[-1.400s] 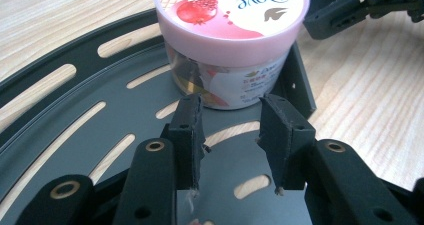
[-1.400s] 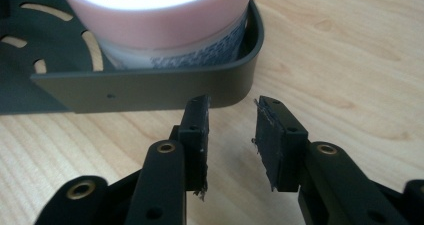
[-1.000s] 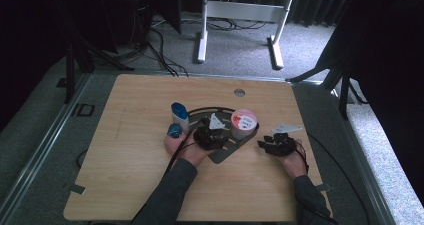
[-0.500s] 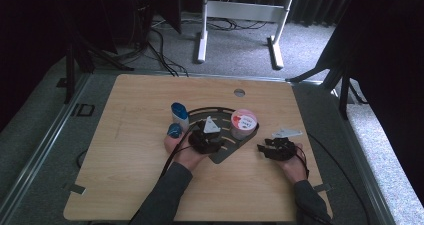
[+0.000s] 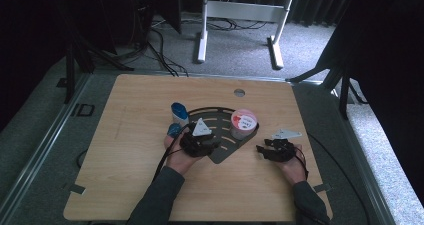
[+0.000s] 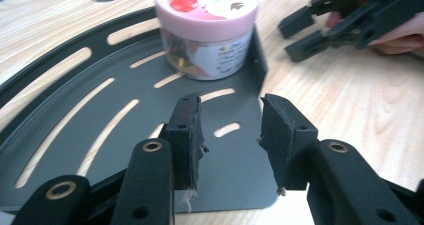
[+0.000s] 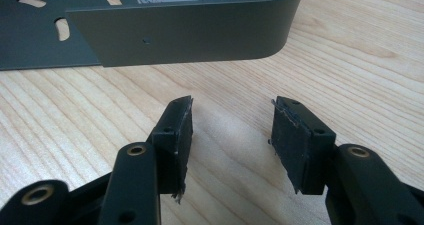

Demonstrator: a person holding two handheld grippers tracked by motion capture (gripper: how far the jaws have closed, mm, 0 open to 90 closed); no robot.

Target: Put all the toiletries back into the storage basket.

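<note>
Pink-lidded tub (image 5: 243,123) sat in the right corner of the dark slotted tray (image 5: 212,116), against the upright end wall. Blue cup (image 5: 178,112) stood just outside the tray's left edge, with a small blue cap (image 5: 174,130) on the table (image 5: 125,150) near it. Reads as tray loading: tub in place, blue items not yet in, both grippers empty-handed.

Left gripper (image 6: 229,130) hovered over the near part of the tray floor, pointed at the tub; in the high view it sat (image 5: 199,145) at the tray's near-left edge. Jaws were spread partway, nothing between them, pads clear of the tray.

Right gripper (image 7: 230,135) was low over bare table just outside the tray's end wall (image 7: 190,30), also seen from above (image 5: 275,150). Its jaws had just been opening, with nothing between them; now spread about half, touching nothing.

Judgement: next move probably goes to the left gripper — swing toward the blue cup, open wide enough to straddle it, close on the body rather than the rim, lift it over the low tray edge. The right could steady the tray wall against sliding.
</note>
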